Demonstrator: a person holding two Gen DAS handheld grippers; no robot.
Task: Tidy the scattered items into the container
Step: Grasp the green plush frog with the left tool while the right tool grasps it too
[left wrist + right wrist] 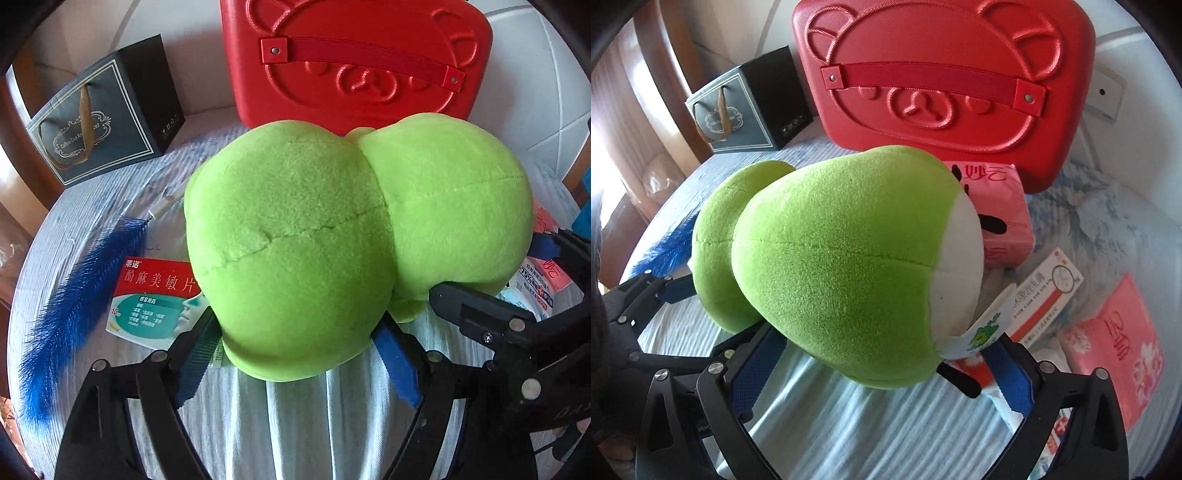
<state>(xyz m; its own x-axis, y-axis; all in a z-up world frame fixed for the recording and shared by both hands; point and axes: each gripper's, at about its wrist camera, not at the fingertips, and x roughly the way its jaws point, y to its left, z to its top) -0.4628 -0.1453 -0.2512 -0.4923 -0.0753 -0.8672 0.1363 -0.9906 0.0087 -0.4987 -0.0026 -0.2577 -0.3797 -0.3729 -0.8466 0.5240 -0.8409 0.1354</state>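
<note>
A large green plush toy with two round lobes fills both views; it also shows in the right wrist view with a white patch and a paper tag. My left gripper is shut on its left lobe. My right gripper is shut on its right lobe; its fingers also reach in from the right in the left wrist view. The toy is held just above the blue-white bedspread. A red bear-embossed case stands closed behind it, also in the right wrist view.
A dark gift bag stands at back left. A blue feather and a red-and-white medicine box lie at left. Pink tissue packs and another medicine box lie at right.
</note>
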